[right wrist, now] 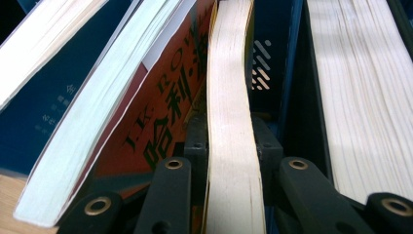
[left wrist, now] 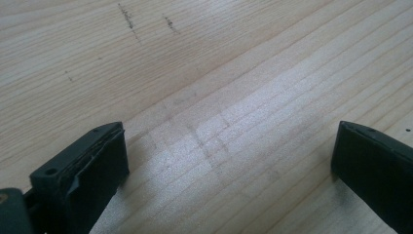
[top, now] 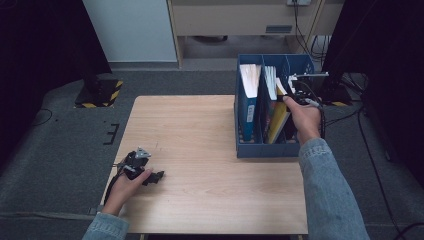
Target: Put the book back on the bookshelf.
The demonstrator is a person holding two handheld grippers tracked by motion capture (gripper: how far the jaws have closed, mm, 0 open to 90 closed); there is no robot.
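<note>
A blue file box stands at the table's right edge with several books upright in its slots. My right gripper reaches into the box from above. In the right gripper view my right gripper is shut on the page edge of a thin cream-paged book, one jaw on each side. That book leans in the middle slot beside a red-orange covered book. My left gripper rests low on the table near its front left corner; in the left gripper view my left gripper stands open over bare wood.
A thick white-paged book fills the box's left slot, and another thick block of pages stands right of the held book. The wooden table stretches between the two hands. Black stands and cables lie on the grey floor around it.
</note>
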